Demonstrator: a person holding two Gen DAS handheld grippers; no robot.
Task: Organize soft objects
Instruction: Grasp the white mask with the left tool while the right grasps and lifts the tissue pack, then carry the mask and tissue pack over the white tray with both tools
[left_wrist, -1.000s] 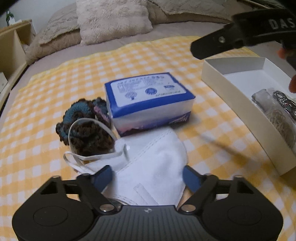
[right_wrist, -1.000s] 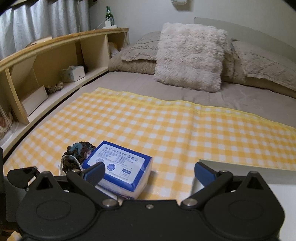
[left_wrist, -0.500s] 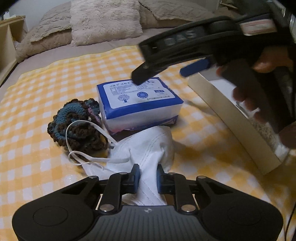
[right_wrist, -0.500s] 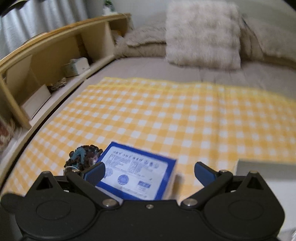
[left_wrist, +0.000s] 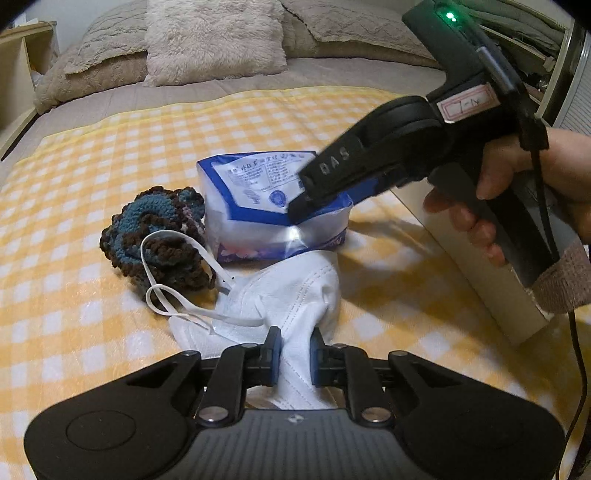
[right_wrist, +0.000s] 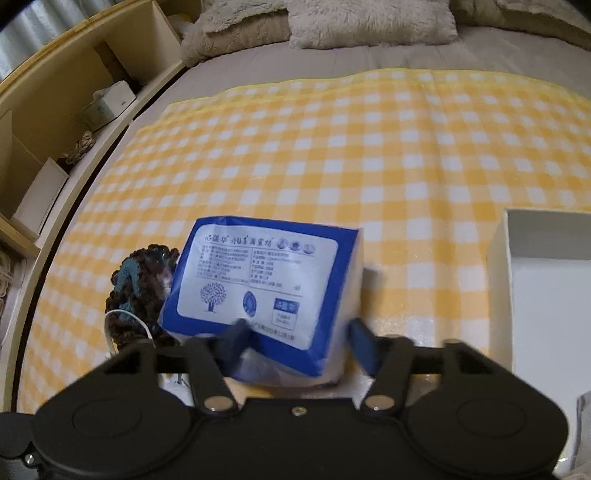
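A white face mask (left_wrist: 288, 295) lies on the yellow checked cloth (left_wrist: 92, 147), its ear loop draped over a dark crocheted scrunchie (left_wrist: 155, 236). My left gripper (left_wrist: 294, 354) is shut on the mask's near edge. A blue-and-white tissue pack (left_wrist: 258, 192) sits behind the mask, its near end squeezed and tilted up. My right gripper (right_wrist: 299, 343) is shut on the tissue pack (right_wrist: 258, 288), its fingers at both sides of the near end. The scrunchie (right_wrist: 140, 288) shows left of the pack.
A white open box (right_wrist: 546, 295) stands at the right, partly hidden by the right hand in the left wrist view (left_wrist: 480, 266). Pillows (left_wrist: 214, 40) lie at the bed's head. A wooden shelf (right_wrist: 55, 110) runs along the left.
My right gripper came down over the tissue pack and closed on its near end, deforming it. My left gripper closed on the mask one second ago and still holds it.
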